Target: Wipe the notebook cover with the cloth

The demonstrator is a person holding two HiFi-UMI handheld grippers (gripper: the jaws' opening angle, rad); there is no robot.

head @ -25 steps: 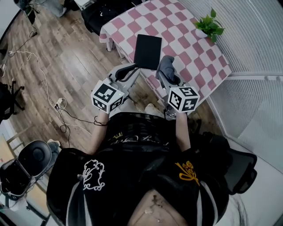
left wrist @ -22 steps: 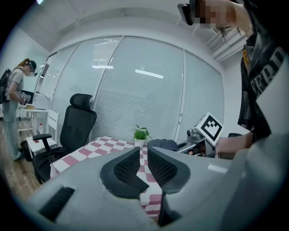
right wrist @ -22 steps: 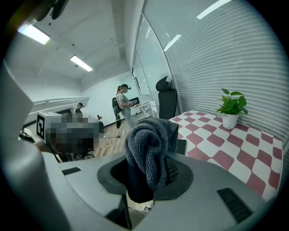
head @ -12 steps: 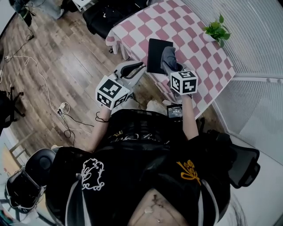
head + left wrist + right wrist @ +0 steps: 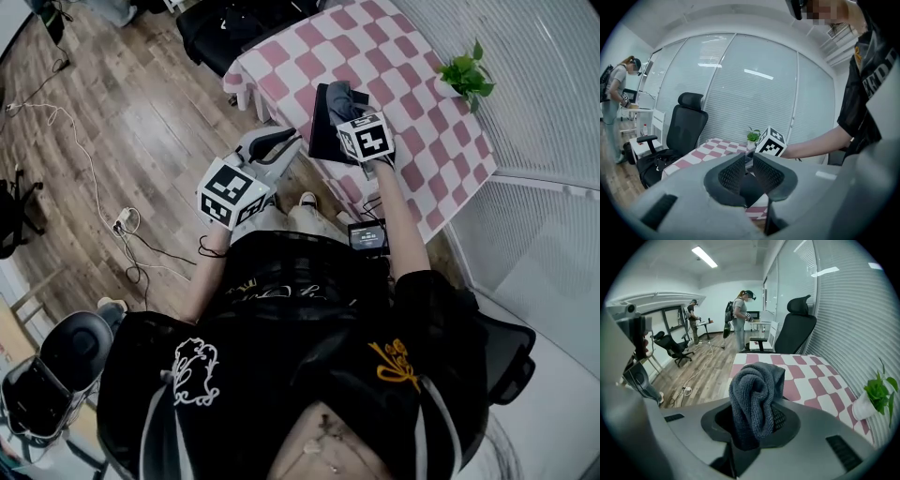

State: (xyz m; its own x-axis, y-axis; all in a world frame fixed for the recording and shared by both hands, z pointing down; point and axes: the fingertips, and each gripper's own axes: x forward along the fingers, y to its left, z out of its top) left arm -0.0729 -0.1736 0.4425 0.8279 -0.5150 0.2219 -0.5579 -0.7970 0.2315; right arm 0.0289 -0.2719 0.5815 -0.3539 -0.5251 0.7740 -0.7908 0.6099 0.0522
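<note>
right gripper [image 5: 347, 108] outstretched over notebook [image 5: 322, 133], fingers clamping cloth [image 5: 339, 94] | left gripper [image 5: 284, 142] near body, fingers slightly apart

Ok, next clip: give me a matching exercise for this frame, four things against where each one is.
Things:
1. cloth
2. notebook
3. potted plant
4. left hand-held gripper

Places:
A. on the table's edge next to the blinds
B. off the table, short of its near edge, with nothing between its jaws
C. clamped in the right hand-held gripper
D. lying flat on the checked table, near its front edge

Pairs: 1-C, 2-D, 3-A, 4-B
</note>
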